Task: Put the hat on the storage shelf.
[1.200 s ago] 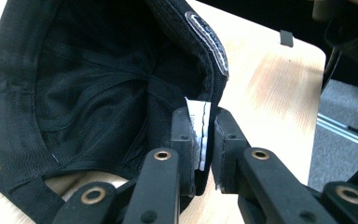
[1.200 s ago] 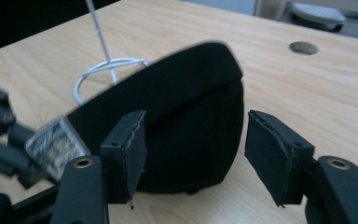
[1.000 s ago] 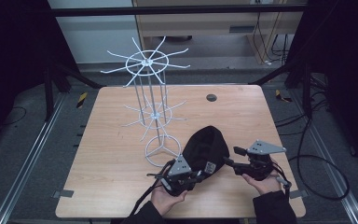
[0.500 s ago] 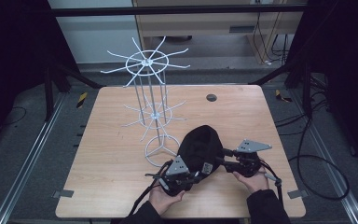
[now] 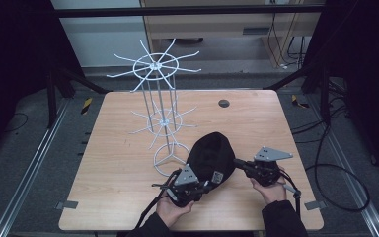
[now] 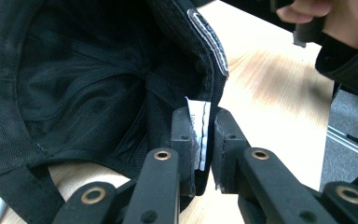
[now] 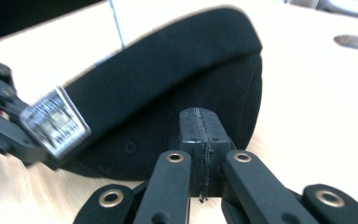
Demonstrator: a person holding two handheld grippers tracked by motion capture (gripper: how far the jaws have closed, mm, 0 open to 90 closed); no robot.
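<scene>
High view: a black cap sits on the wooden table at about five o'clock from the foot of a white wire display rack, its crown toward the rack. The left gripper, held in the person's left hand, meets the cap's near edge at six o'clock; the right gripper, in the right hand, points at the cap's side from three o'clock. A small dark disc lies well apart at twelve o'clock on the table.

Left gripper view: the jaws are clenched on the cap's inner band, with a white label pinched between the pads. The table top runs off toward two o'clock, where the other hand appears.

Right gripper view: the jaws have just been closing and now stand pressed together, pad against pad, at the cap's lower edge. Whether any fabric is caught between them I cannot tell. A silver sticker on the cap's brim shows at nine o'clock.
</scene>
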